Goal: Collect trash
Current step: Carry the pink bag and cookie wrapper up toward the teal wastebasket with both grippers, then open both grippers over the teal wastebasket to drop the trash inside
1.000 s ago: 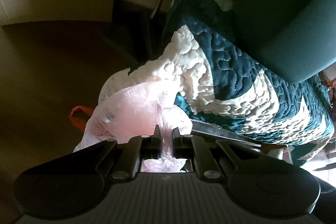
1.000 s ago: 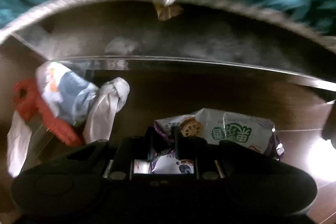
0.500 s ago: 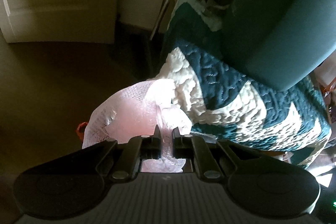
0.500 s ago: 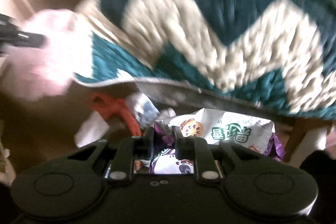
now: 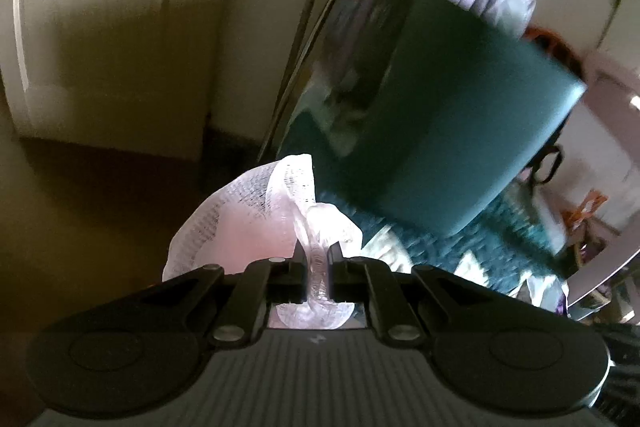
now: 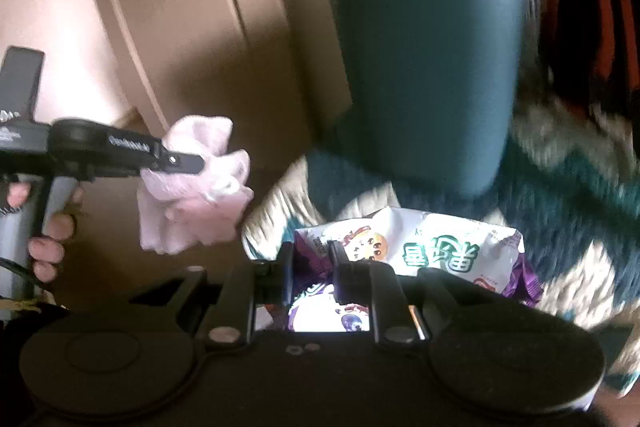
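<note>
The right gripper point(image 6: 312, 259) is clamped on a snack wrapper point(image 6: 432, 251) whose long side runs off to its right, while up and to its left the left gripper point(image 5: 316, 259) pinches a pink plastic bag point(image 5: 248, 223), both near a teal chair point(image 6: 428, 67).

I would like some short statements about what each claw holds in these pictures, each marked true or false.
1. The left claw is shut on a pink plastic bag. True.
2. The right claw is empty. False: it grips a snack packet.
3. The snack packet shows a cookie picture. True.
4. The pink plastic bag lies on the floor. False: it hangs from the left claw.
5. A teal cushion stands behind the packet. True.
</note>
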`<state>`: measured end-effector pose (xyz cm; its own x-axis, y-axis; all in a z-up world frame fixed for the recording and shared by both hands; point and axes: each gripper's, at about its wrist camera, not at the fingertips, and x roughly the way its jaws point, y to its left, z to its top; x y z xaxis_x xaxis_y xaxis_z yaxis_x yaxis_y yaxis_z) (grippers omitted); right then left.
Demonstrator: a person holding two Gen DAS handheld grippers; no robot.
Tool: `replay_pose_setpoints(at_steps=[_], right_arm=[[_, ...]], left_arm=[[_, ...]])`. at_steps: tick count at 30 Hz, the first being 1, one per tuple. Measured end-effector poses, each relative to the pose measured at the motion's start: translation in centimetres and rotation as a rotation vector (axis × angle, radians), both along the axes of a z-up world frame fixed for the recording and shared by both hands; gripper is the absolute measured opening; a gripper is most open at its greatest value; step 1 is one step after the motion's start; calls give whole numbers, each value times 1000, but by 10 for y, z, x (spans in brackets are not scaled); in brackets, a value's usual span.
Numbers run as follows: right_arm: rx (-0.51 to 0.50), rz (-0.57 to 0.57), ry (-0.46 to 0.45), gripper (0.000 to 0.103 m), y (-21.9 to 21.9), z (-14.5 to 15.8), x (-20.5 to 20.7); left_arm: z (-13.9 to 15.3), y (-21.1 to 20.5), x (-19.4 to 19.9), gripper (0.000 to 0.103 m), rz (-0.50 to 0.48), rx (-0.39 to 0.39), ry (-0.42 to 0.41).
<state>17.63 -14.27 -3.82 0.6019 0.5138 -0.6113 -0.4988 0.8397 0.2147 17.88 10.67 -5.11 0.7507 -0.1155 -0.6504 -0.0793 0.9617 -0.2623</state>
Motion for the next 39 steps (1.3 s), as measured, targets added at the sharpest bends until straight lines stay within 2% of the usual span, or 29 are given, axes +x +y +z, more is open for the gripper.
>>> replay_pose_setpoints(at_steps=[3,8,10,13,18,22,25,30,35,39], right_arm=[[52,25,-63,16,-8,40,1],[149,40,-153,17,-19,110,13],[229,43,-151,17,-27,139,28],[302,33,-203,17,-35,176,49],[466,-23,-219,17,-51,217,94],[632,-62,-180,17,-64,220,130],[707,-100,-156,17,-73,211,151],[771,-171,-69,17,-82,178,192],[809,-254,23,17,-92,139,230],[767,-307,81,17,-96,112,248]], left_arm=[[36,-9,-8,8,-19,15,-68],[99,-32,-11,8,-59,83,-182],[123,-40,-7,8,-85,84,-209],[156,-52,5,8,-113,85,-247],[201,-76,32,8,-139,93,-315],[220,-91,59,8,-149,40,-331],[227,-106,74,8,-169,49,-352],[212,-134,103,8,-227,137,-349],[188,-154,137,8,-257,177,-318],[170,-164,165,9,-266,203,-285]])
